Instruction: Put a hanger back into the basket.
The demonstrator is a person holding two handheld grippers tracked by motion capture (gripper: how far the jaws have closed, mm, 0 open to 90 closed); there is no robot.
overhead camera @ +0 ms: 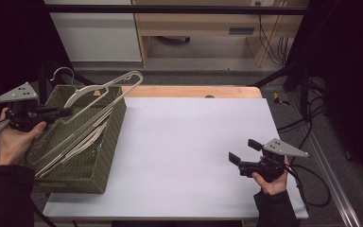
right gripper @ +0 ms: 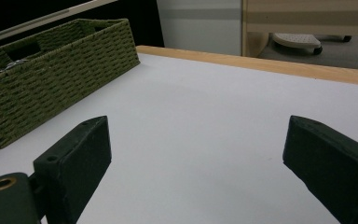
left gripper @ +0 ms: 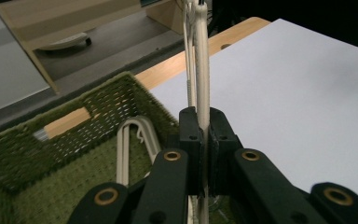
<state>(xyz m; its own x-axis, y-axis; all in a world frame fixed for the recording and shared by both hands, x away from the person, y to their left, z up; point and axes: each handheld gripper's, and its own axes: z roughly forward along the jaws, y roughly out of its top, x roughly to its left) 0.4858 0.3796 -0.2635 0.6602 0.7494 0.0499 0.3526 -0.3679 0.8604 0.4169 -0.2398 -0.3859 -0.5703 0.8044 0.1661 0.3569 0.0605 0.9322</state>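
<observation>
A: Start with the big things. What takes up the high view?

B: The counter (overhead camera: 194, 156), covered in a pale sheet, fills the middle. Its wooden far edge runs across the upper centre, and the whole stretch between the two hands is bare. At the left of the frame sits a green woven basket (overhead camera: 111, 142), its long side running from the lower left toward the upper centre.

A: And the thing being handled?

B: A white hanger (overhead camera: 105, 87), tipped up out of the basket. Its long axis slants from the lower left up to the upper centre, with the metal hook showing above the basket's far rim. More hangers (overhead camera: 82, 142) lie inside the basket beneath it.

A: Which hand has it?

B: The left hand-held gripper (overhead camera: 64, 112), at the left edge of the frame. In the left gripper view its jaws are clamped flat on the hanger's bar (left gripper: 202, 79), which rises straight up from the pads.

A: The other one?

B: The right hand-held gripper (overhead camera: 243, 151) hovers low at the lower right, well apart from the basket, jaws spread wide with nothing between them.

A: So what does the move turn on?

B: I'd judge clearing the basket's near wall, then carrying the hanger rightward over open counter, where the free hand waits.
</observation>
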